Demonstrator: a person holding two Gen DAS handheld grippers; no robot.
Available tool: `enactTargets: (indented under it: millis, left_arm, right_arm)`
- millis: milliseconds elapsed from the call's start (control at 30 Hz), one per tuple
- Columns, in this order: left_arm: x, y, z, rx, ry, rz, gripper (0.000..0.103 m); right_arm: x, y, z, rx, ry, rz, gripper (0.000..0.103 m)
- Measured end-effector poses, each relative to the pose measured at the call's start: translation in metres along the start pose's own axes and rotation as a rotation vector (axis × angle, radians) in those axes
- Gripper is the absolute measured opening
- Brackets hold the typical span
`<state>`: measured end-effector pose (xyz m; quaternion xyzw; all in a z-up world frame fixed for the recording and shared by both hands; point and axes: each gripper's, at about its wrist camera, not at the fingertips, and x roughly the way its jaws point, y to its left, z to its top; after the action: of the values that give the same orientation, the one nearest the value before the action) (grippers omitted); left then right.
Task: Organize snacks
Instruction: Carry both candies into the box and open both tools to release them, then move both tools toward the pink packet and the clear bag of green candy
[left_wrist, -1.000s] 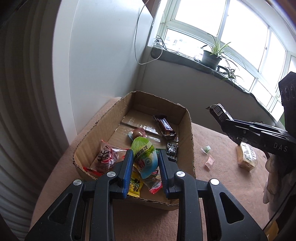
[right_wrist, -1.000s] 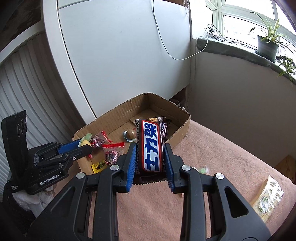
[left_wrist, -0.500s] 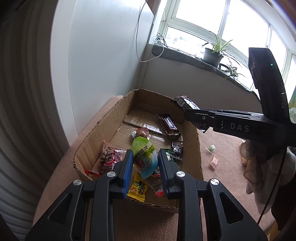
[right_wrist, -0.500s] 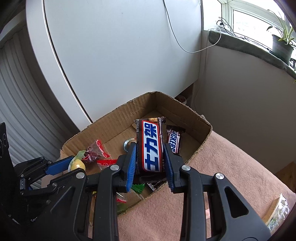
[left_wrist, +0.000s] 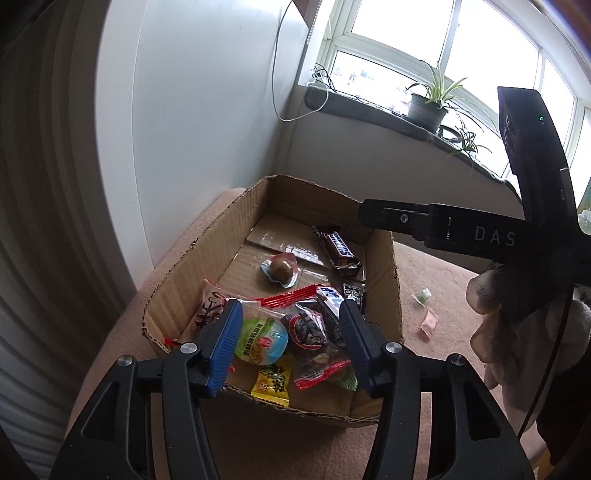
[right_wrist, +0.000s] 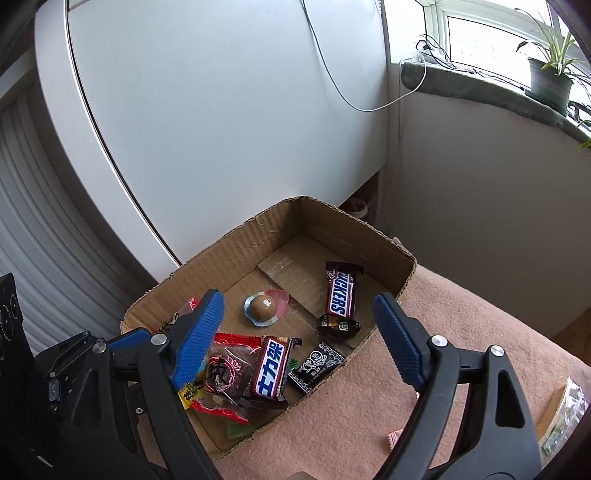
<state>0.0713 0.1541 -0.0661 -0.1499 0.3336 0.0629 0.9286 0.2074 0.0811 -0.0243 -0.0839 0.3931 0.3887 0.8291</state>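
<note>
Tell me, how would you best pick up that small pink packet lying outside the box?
The pink packet lies flat on the brown blanket, clear of the cardboard box. I'd probably come straight down from above and close the jaws across its narrow width.

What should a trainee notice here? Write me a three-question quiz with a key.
1. True or false: the right gripper, over the cardboard box, is shut on the Chinese-lettered Snickers bar.
2. Fill in: the left gripper is ____.
3. Where does the pink candy lie? A: in the box. B: on the pink cloth beside the box. C: in the left gripper.

Key:
1. False. It is open, and the bar lies in the box.
2. Open.
3. B.
</note>
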Motion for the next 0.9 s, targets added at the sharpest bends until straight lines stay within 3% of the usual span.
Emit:
enactTargets:
  millis: [433, 600, 733, 900]
  left_arm:
    - [-0.01, -0.015, 0.0, 0.023, -0.014, -0.015, 0.053]
    - [-0.016, -0.022, -0.002, 0.029, -0.021, -0.028, 0.053]
    - [-0.018, -0.033, -0.004, 0.037, -0.024, -0.046, 0.053]
    - [-0.019, -0.055, -0.005, 0.07, -0.025, -0.077, 0.053]
  right_arm:
    - [-0.039, -0.027, -0.013, 0.065, -0.057, -0.028, 0.086]
    - [-0.07, -0.046, -0.024, 0.104, -0.094, -0.042, 0.086]
    - [-0.1, -0.065, -0.038, 0.138, -0.137, -0.064, 0.095]
    - [-0.137, -0.091, -0.06, 0.176, -0.168, -0.096, 0.096]
